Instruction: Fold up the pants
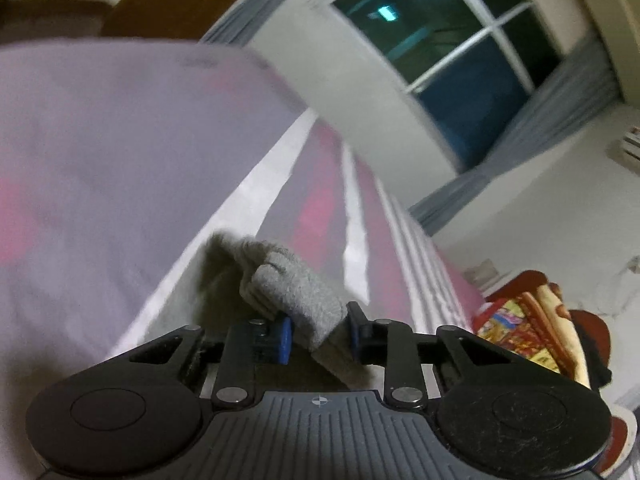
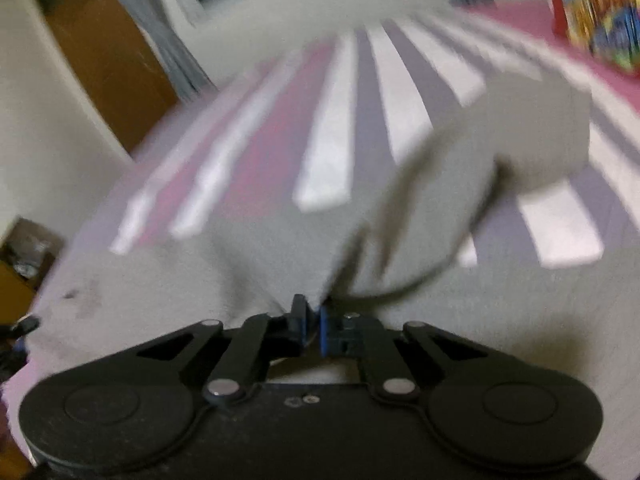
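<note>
The left tool (image 1: 320, 334) is clamped on a thick folded bundle of the grey pants (image 1: 292, 292). Its blue-padded fingers (image 1: 285, 338) stand partly apart with several layers of knit fabric wedged between them, and the bundle rises forward out of the grip above the bed (image 1: 100, 140), which wears a sheet striped in lilac, white and pink.

The right tool (image 2: 314, 326) is pinched almost fully together on a thin edge of the same pants (image 2: 280, 248). Only a sliver of cloth sits between its blue pads (image 2: 325, 332). From that grip the grey fabric fans out across the striped sheet (image 2: 340, 140), with one blurred section lifted up toward the right.

Beyond the bed, the left wrist view shows a dark window (image 1: 452, 36) with grey curtains (image 1: 520, 136) and a red patterned blanket (image 1: 536, 320); the right wrist view shows a brown door (image 2: 104, 48).
</note>
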A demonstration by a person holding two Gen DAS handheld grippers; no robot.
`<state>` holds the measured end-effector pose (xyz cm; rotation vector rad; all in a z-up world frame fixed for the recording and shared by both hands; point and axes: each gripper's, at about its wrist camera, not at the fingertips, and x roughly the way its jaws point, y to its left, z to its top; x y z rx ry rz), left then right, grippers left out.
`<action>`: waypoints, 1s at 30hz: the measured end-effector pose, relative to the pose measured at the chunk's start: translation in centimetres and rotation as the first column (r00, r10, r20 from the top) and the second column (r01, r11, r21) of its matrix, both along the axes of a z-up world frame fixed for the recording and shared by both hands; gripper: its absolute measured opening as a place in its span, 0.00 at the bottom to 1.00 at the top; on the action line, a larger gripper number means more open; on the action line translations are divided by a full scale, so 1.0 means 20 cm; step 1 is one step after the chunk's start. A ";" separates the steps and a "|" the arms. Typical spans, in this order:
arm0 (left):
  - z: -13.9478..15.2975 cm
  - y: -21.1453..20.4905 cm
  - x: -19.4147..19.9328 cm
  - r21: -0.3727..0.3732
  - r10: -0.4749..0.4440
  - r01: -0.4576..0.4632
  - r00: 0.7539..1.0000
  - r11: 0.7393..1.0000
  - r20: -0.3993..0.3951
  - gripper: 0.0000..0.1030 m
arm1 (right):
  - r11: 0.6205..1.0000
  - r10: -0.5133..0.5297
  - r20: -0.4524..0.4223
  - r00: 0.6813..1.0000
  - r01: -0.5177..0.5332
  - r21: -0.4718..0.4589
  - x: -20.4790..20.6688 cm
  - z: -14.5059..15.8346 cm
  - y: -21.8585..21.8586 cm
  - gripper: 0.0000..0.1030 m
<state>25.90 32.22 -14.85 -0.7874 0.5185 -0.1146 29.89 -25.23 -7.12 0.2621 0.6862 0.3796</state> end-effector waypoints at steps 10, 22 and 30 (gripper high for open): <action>-0.16 0.01 0.08 0.153 -0.034 0.074 0.968 0.985 -0.248 0.27 | 0.999 -0.003 -0.152 0.988 0.009 0.036 -0.24 -0.40 -0.01 0.06; -0.09 -0.06 0.07 0.347 -0.017 0.116 0.961 0.931 -0.277 0.27 | 0.999 0.019 -0.174 0.985 -0.024 -0.029 -0.34 -0.34 0.00 0.06; 0.09 -0.23 -0.14 0.469 0.159 -0.048 0.967 0.882 -0.199 0.95 | 0.992 -0.116 0.013 0.993 0.117 -0.041 -0.43 -0.12 -0.12 0.68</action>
